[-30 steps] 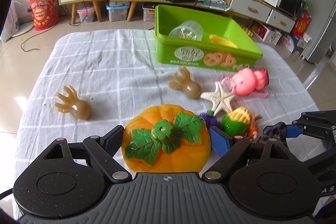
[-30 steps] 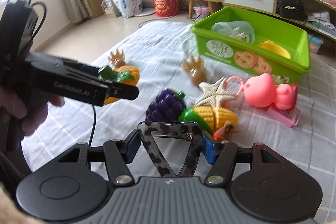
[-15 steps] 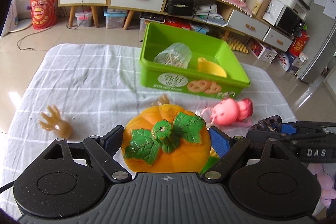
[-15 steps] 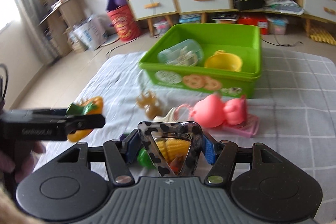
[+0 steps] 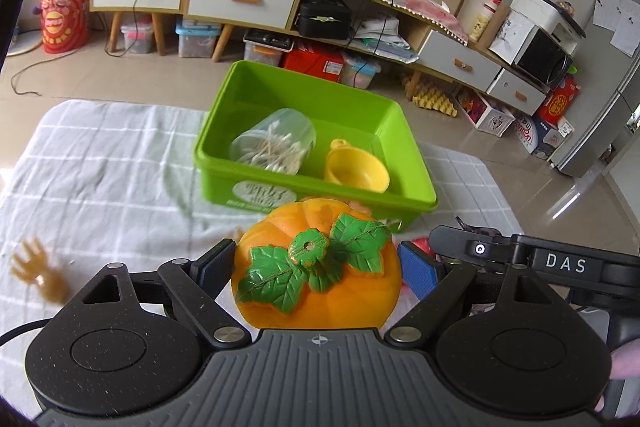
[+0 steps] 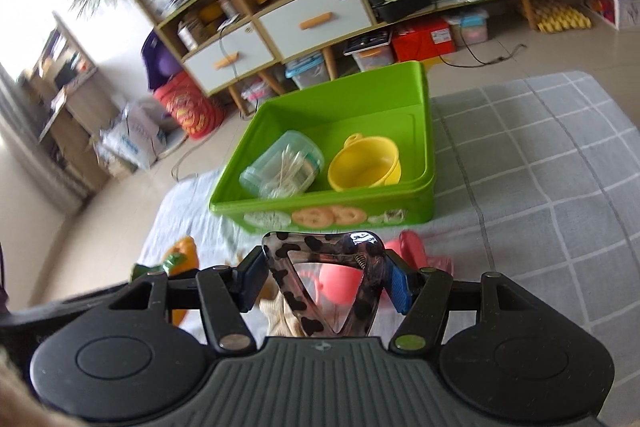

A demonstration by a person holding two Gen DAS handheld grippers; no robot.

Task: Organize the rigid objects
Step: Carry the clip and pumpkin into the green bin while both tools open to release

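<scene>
My left gripper point(image 5: 318, 267) is shut on an orange toy pumpkin point(image 5: 320, 291) with green leaves, held above the cloth just short of the green bin point(image 5: 416, 147). My right gripper point(image 6: 324, 275) is shut on a leopard-print triangular hair clip point(image 6: 320, 247), also held up in front of the green bin point(image 6: 424, 131). The bin holds a clear jar of cotton swabs point(image 5: 276, 147) and a yellow cup point(image 5: 358, 171). The right gripper's body shows at the right of the left wrist view point(image 5: 560, 263).
A tan toy hand point(image 5: 38, 275) lies on the checked cloth at the left. A pink pig toy point(image 6: 344, 275) and a starfish point(image 6: 280, 315) lie below the right gripper. Cabinets and boxes stand beyond the table.
Both grippers have risen and moved forward toward the green bin, carrying the pumpkin and the hair clip. The toys on the cloth have dropped below the view.
</scene>
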